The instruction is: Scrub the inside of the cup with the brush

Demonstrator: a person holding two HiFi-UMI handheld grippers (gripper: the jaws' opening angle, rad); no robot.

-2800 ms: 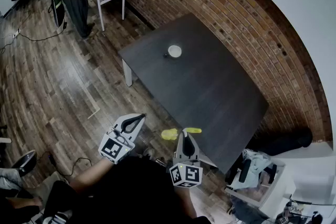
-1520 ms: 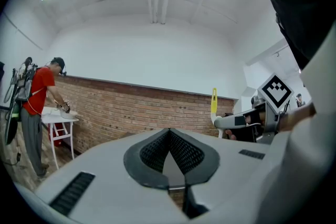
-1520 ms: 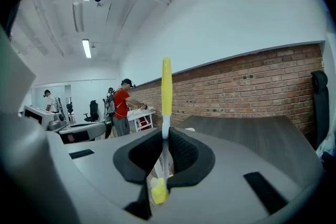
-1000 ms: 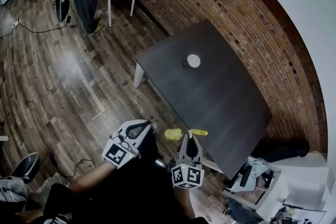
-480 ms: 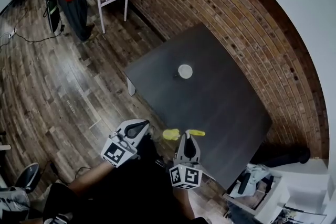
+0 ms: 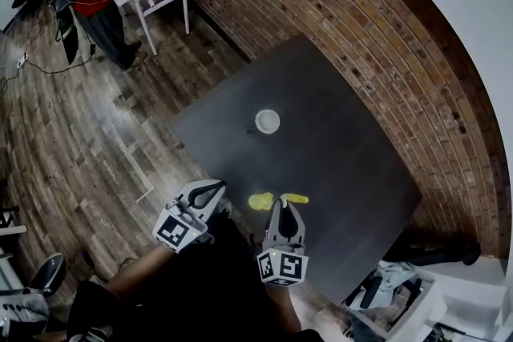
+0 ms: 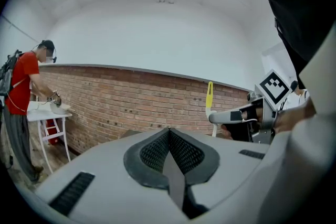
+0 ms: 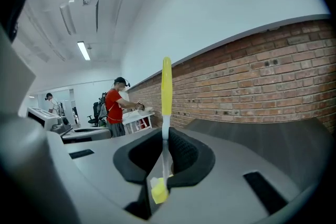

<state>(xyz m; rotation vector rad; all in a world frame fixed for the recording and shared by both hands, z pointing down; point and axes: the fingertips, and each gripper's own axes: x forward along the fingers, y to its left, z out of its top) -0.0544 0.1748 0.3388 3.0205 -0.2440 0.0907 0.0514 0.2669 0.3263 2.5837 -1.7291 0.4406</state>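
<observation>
Out in the middle of the bench (image 6: 353, 172) the cup (image 6: 267, 122) stands on its own, well apart from both tools, so I'd say the scrubbing hasn't started at all. The brush is in hand, but it hasn't got near the cup, let alone inside it. On the left, the left hand-held gripper (image 7: 169, 132) has its jaws pressed together with nothing between them. It just hangs off the near edge of the bench, idle. On the right, the right hand-held gripper (image 8: 166, 136) is clamped on the brush (image 8: 166, 78), with the yellow handle sticking straight out past the jaws. What's left, I reckon, is pretty much everything: get to the cup, probably steady it with the free gripper, then work the brush inside.
</observation>
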